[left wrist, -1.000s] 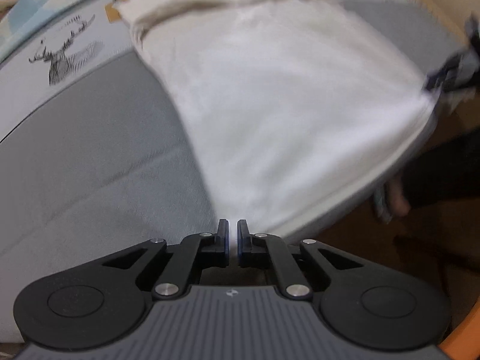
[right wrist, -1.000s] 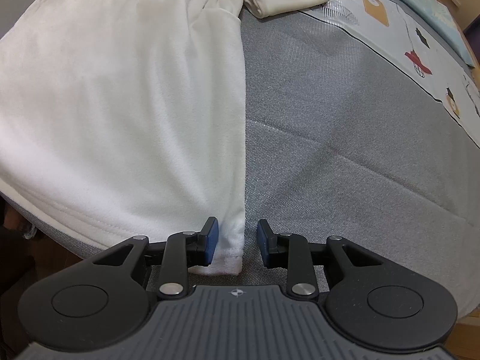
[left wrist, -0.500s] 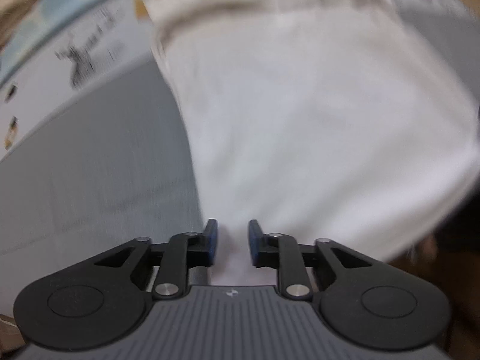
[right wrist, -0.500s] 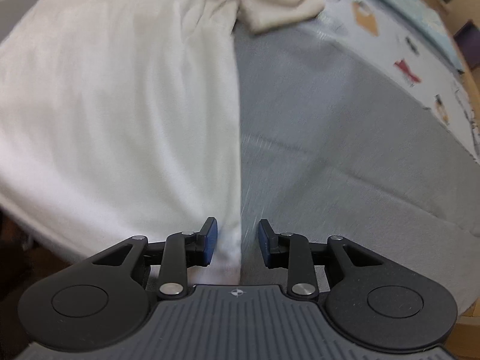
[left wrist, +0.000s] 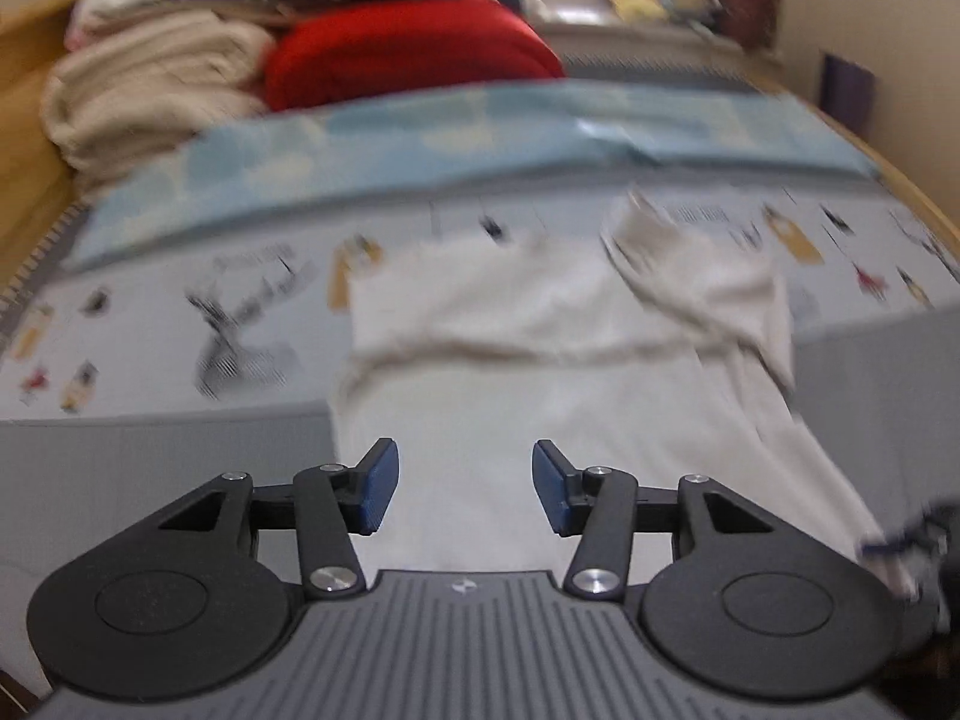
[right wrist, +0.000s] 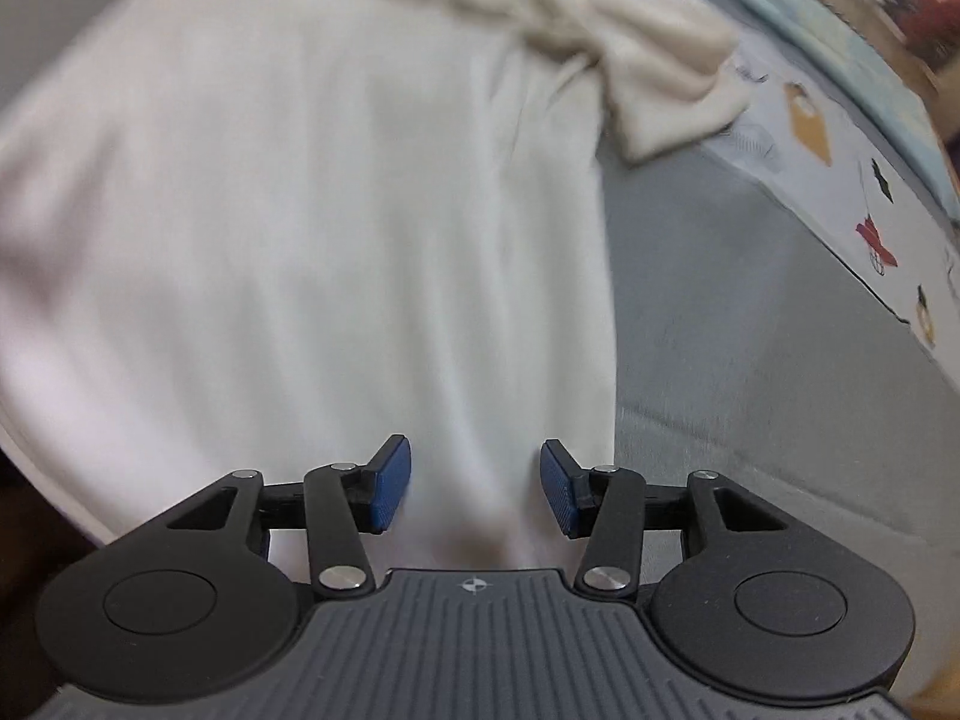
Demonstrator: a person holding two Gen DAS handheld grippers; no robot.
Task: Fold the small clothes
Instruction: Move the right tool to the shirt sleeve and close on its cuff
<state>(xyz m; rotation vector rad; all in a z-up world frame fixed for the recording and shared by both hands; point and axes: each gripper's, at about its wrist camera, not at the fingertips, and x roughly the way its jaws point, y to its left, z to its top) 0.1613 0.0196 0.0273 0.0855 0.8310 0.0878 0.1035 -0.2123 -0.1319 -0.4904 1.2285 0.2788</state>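
Left wrist view: my left gripper had its pads apart, empty, over the white garment lying near the bed's front edge. My right gripper was likewise spread, holding nothing, above the garment's right side. Sleeve bunched toward the far side. Folding looked barely begun; most folds remained.

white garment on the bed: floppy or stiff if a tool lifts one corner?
Probably floppy: the white fabric garment lies flat with soft wrinkles, and its sleeve is bunched. Likely light and thin. A lifted corner would likely drape and drag across the grey bedcover.
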